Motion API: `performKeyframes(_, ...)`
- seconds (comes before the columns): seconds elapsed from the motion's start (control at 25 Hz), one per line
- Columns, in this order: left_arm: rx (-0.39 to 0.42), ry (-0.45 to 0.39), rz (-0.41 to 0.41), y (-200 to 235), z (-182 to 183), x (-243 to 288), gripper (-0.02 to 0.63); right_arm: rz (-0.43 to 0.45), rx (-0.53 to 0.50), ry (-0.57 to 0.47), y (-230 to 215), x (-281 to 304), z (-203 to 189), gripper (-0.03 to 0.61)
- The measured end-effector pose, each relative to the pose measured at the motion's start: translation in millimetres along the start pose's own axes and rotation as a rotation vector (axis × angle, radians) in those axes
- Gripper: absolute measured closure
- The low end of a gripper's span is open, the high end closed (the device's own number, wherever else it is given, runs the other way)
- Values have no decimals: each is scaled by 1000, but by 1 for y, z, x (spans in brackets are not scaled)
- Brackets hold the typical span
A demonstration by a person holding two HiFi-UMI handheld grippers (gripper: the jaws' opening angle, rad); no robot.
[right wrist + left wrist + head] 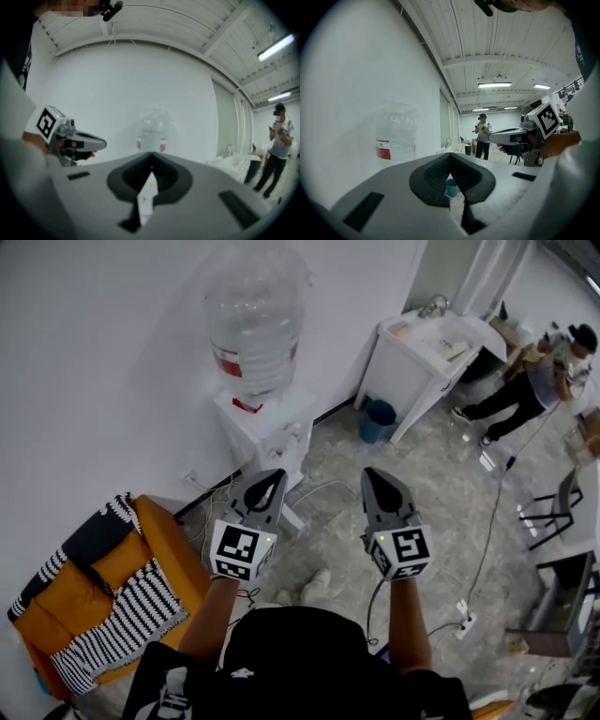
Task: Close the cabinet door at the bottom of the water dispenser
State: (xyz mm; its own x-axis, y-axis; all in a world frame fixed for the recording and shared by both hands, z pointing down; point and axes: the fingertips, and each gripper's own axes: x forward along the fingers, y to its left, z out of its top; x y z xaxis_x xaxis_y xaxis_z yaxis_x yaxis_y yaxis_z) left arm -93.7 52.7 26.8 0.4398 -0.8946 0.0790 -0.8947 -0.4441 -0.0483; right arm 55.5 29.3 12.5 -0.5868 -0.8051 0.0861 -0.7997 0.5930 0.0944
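Observation:
The white water dispenser (267, 423) stands against the wall with a clear bottle (253, 320) on top. Its lower part, where the cabinet is, sits behind my left gripper (277, 473); a white panel (292, 517) shows at its foot, and I cannot tell how the door stands. My left gripper (450, 154) is shut and holds nothing; the bottle (396, 133) lies to its left. My right gripper (368, 472) hangs to the right of the dispenser, above the floor. Also shut and holding nothing, the right gripper (151, 154) points level at the bottle (152, 131).
An orange sofa with a striped blanket (103, 596) is at the left. A blue bin (379, 420) sits by a white table (422, 352) right of the dispenser. A person (534, 381) stands far right near chairs (558, 507). Cables and a power strip (466, 622) lie on the floor.

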Motion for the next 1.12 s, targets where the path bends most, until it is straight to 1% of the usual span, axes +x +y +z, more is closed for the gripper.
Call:
performKeyframes(0.32,15,12,55,1,6,47,606,55,34,8,-43,34,-14,546)
performKeyframes(0.52,6,47,95,-1,-8,74,606,111,35,36,-64,53,-27,546)
performKeyframes(0.64,-2,75,119,-3,-21,86,604,144,46,45,-72,62,-37,546)
performKeyframes(0.8,-26,126,135,-4,-47,96,604,194,65,117,-74,74,-69,546)
performKeyframes(0.92,-42,154,125,-2,-69,103,604,209,75,163,-73,85,-95,546)
performKeyframes(1.12,-61,195,88,6,-104,113,604,204,81,197,-69,99,-129,546)
